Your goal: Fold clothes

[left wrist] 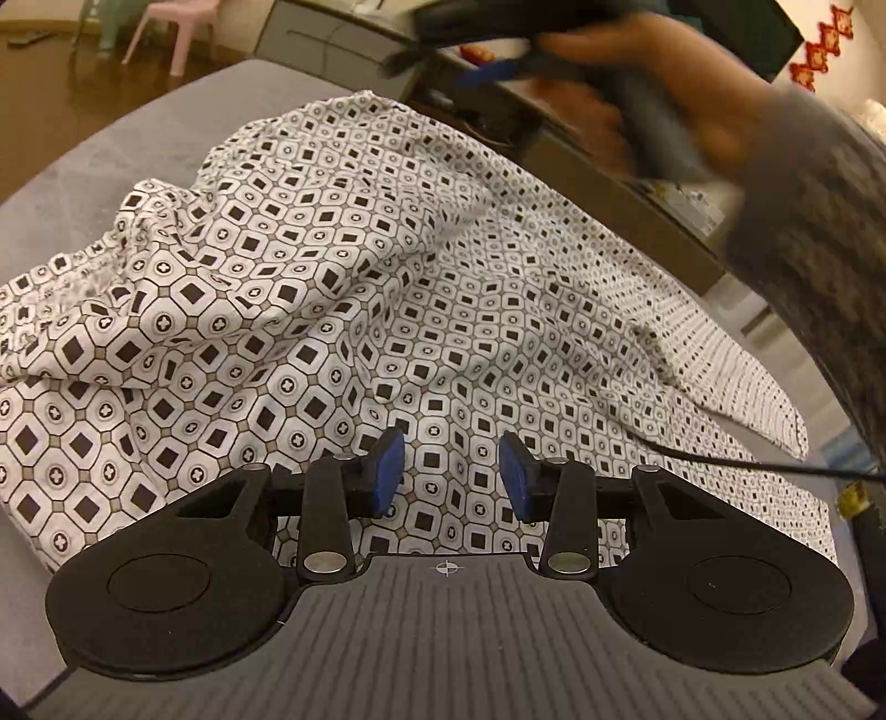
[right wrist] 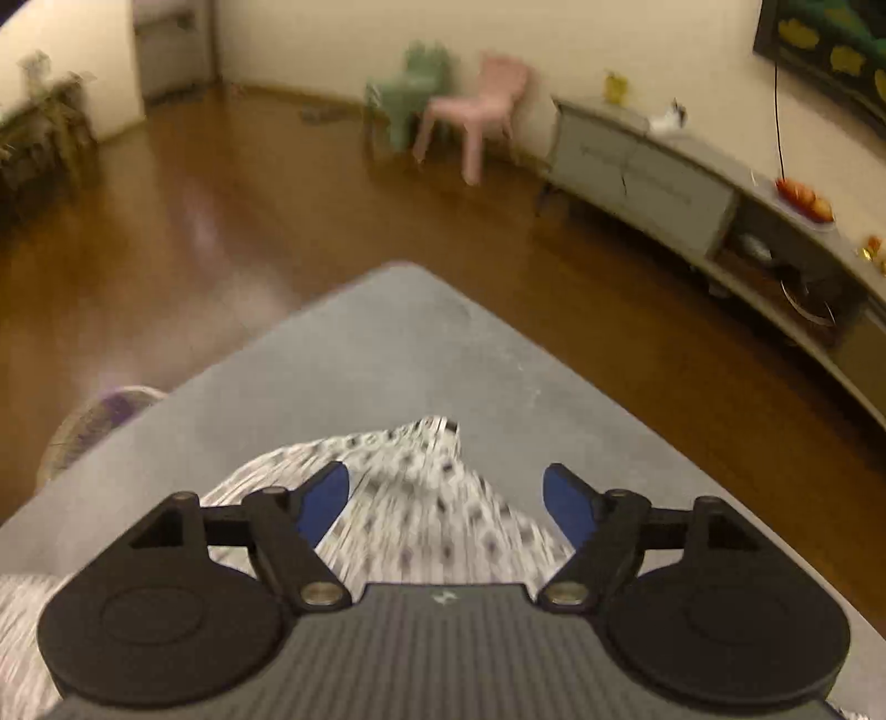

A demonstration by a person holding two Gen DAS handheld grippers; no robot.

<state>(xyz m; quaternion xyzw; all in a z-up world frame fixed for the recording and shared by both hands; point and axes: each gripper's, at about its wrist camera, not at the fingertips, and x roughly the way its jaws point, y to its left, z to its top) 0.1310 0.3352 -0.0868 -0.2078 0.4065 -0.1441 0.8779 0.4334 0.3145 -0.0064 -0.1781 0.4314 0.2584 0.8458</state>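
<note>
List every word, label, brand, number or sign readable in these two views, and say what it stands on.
No readable text in either view.
Left gripper body: only a crosshair mark, no letters.
Right gripper body: a small pale mark, too blurred to read.
Patterned garment: printed squares and circles only.
Dark wall picture: yellow shapes, illegible.

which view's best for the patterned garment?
Left wrist view. The patterned garment fills most of the frame there, sharp, rumpled, spread over the grey table. The right wrist view shows only a motion-blurred corner of it between the fingers of the open right hand-held gripper.
</note>
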